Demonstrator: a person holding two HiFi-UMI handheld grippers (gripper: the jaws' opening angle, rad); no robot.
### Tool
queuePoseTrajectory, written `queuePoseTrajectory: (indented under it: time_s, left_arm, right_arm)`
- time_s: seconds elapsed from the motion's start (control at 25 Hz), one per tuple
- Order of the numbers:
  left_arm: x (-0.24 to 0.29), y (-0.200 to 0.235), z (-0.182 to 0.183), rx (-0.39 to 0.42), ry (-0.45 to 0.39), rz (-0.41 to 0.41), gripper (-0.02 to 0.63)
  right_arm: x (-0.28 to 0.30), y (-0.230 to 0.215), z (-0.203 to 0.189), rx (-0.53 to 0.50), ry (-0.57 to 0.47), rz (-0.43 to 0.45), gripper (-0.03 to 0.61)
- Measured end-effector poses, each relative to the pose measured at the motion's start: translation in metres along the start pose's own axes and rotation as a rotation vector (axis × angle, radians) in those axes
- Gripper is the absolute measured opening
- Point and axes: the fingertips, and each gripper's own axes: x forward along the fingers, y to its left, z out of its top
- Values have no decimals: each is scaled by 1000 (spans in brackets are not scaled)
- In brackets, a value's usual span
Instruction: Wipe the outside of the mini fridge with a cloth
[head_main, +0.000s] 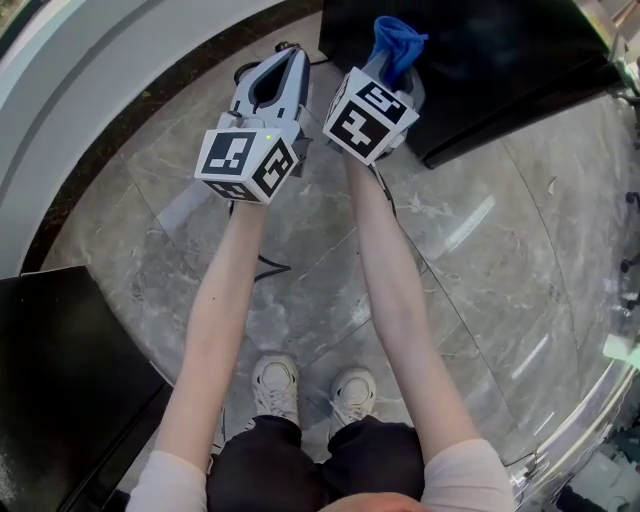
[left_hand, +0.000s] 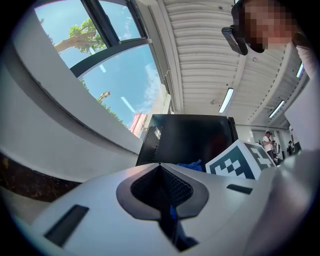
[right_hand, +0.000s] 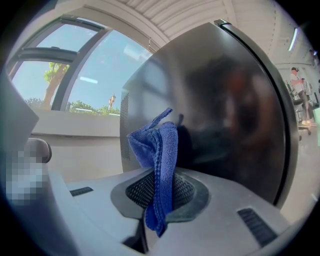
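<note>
L gripper (left_hand: 160, 169) closed tight, jaws together, nothing betw. them. R gripper (right_hand: 159, 176) clamped on blue microfiber cloth (right_hand: 159, 145), bunched and sticking up past tips. Black mini fridge (head_main: 490, 60) on grey marble floor (head_main: 480, 260), just ahead of both grippers; cloth near its side, contact unclear.

Both bare forearms reach forward side by side, the left arm (head_main: 218, 320) near the right arm (head_main: 400, 300); the left gripper (left_hand: 160, 166) points far ahead with its jaws pressed together; the right gripper (right_hand: 159, 176), just beside it, has its jaws clamped on a blue cloth (right_hand: 159, 142).
</note>
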Motion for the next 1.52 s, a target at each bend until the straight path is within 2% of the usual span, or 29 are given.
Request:
queuePoseTrajectory:
  time_s: [0.44,0.68,1.08,1.52]
  left_arm:
    - [-8,-66,8,-37,-14,-44,5]
    - [-11,-96,8,-31,0,-82,5]
    - [-19,-108,13,-16,9,-87,5]
    - [-20,-108,6,-27,20,-83,5]
  right_arm:
    - [-67,-86,7,-57,4,-80,61]
    - [-92,-118,10,-77,12,-107,61]
    - [-111,-147,19,-98,-2,-140,61]
    - [-124,-154,19,-105,-11,-146,61]
